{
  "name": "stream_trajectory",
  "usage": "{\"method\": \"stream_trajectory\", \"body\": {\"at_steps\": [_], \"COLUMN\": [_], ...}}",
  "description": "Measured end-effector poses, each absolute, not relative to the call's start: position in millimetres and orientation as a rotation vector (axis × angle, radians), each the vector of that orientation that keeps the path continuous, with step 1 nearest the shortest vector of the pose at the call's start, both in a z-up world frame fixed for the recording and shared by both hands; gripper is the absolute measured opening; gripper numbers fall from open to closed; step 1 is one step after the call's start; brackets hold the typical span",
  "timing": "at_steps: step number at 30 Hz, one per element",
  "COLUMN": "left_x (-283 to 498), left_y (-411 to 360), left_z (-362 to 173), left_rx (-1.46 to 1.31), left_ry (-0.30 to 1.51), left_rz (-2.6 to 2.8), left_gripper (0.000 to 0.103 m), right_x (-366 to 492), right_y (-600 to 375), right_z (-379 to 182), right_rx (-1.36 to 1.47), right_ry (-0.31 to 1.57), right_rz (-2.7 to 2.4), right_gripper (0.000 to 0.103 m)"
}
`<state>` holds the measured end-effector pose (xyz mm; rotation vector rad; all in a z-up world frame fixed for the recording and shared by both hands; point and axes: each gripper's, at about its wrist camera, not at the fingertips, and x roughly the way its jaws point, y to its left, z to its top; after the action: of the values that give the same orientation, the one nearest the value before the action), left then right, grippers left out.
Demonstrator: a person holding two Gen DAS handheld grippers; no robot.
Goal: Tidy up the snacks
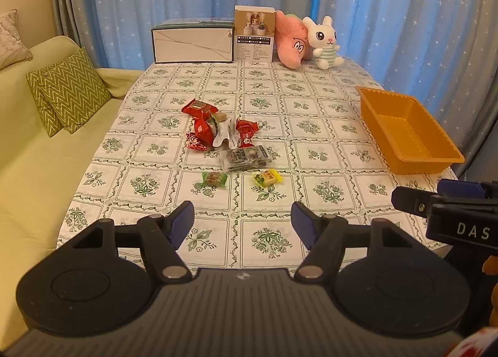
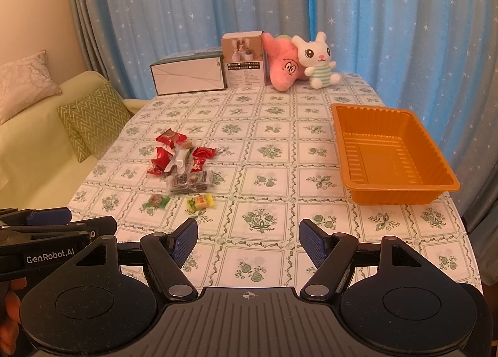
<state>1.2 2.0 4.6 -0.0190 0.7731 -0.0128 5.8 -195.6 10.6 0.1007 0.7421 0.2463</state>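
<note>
Several wrapped snacks lie in a loose pile mid-table: red packets (image 1: 199,131) (image 2: 162,157), a clear dark-printed packet (image 1: 246,157) (image 2: 191,184), a green candy (image 1: 214,179) (image 2: 157,201) and a yellow candy (image 1: 267,178) (image 2: 200,202). An empty orange tray (image 1: 411,135) (image 2: 392,157) sits at the table's right edge. My left gripper (image 1: 242,224) hovers open over the near edge, short of the candies. Over the near right part of the table my right gripper (image 2: 248,243) is open too, nothing between its fingers. Each gripper shows at the other view's edge.
At the far end of the table (image 1: 280,241) (image 2: 264,263) stand a white box (image 1: 193,42) (image 2: 188,75), a small carton (image 1: 254,33) (image 2: 244,59), a pink plush (image 1: 291,42) (image 2: 281,67) and a white rabbit plush (image 1: 325,42) (image 2: 317,61). A green sofa with cushions (image 1: 68,92) (image 2: 93,117) lies left; blue curtains behind.
</note>
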Motion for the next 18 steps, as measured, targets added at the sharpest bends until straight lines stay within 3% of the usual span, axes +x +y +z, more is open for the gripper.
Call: {"method": "stream_trajectory", "body": {"at_steps": [18], "left_x": [0.9], "left_y": [2.7], "left_z": [5.0], "left_rx": [-0.022], "left_ry": [0.771], "left_rz": [-0.013], "left_gripper": [0.066], "right_x": [5.9], "right_y": [-195.5], "right_z": [10.3], "right_rx": [0.099], "right_ry": [0.744], "right_rz": [0.246], "right_gripper": [0.072]}}
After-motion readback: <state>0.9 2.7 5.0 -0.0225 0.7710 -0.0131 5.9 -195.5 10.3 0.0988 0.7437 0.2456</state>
